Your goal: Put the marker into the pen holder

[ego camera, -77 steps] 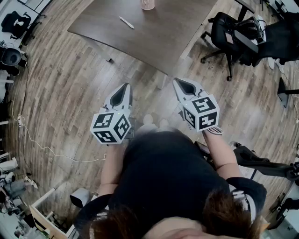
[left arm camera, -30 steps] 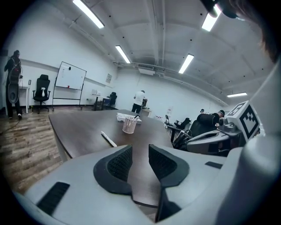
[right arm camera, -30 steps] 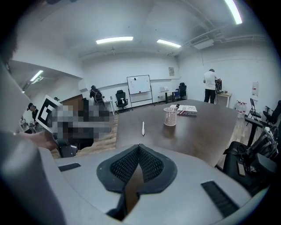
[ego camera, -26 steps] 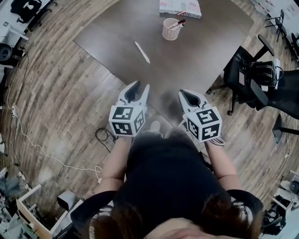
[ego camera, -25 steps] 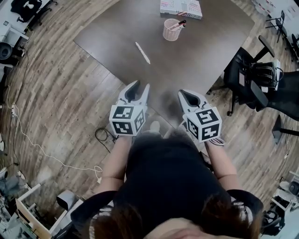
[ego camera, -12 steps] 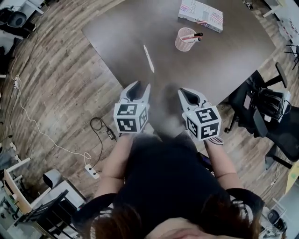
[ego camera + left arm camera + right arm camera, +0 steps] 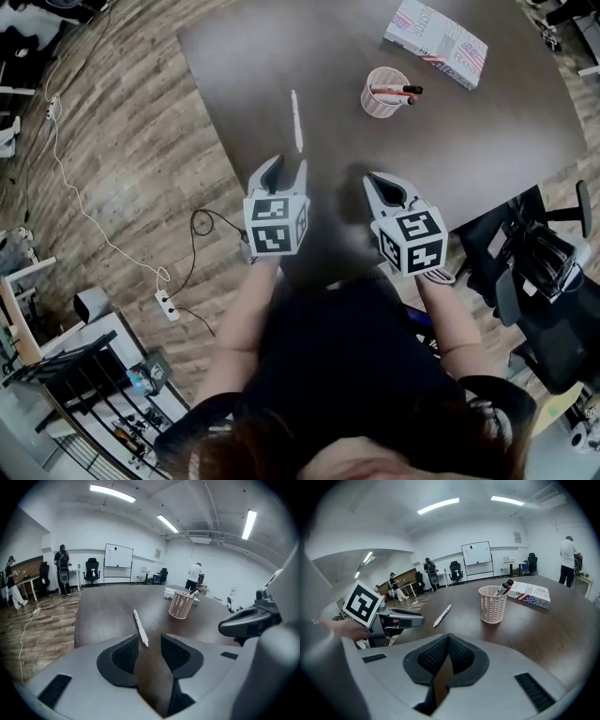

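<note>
Table (image 7: 487,141) is nearer now. White marker (image 7: 296,120) lies on it, just past the left gripper (image 7: 286,167), whose empty jaws are opening, likely for a grab. Right gripper (image 7: 386,183) is closed, empty. Pen holder (image 7: 385,92) stands far right.

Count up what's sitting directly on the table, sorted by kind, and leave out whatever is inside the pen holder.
marker: 1
pen holder: 1
book: 1
Total: 3
</note>
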Demonstrator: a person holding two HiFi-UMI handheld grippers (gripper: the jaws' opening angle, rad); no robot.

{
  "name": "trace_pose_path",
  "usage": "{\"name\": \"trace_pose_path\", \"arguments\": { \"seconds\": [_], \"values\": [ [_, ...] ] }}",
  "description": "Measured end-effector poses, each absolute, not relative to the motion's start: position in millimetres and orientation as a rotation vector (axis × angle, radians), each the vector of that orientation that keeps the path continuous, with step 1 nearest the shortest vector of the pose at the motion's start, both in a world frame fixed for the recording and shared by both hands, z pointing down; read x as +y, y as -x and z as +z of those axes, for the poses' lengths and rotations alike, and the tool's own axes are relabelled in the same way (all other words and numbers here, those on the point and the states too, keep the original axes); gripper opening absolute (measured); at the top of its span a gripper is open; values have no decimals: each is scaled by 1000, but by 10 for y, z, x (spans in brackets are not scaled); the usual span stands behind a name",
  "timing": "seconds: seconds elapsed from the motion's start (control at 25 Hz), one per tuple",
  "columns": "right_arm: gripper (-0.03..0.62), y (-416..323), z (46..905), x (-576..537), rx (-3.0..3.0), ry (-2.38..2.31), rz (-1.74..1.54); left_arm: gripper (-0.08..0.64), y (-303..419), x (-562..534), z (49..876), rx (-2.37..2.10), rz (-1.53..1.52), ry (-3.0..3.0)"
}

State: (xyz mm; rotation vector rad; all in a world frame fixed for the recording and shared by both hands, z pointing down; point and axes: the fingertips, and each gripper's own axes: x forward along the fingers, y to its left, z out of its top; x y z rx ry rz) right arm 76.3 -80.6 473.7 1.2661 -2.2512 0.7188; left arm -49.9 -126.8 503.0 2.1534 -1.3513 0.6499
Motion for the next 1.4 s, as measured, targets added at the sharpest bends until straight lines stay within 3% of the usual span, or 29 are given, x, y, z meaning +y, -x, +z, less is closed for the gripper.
{"name": "trace_pose_path", "arguments": {
  "seconds": [0.84, 1.4],
  "values": [
    [15, -878, 5002, -1050, -2326, -949, 718, 149, 358, -1621, 5616, -1558, 740, -1913],
    [15, -895, 5042, -1043, -2340, -884, 739, 67, 332, -1632, 5637, -1563, 839, -1919]
  ]
}}
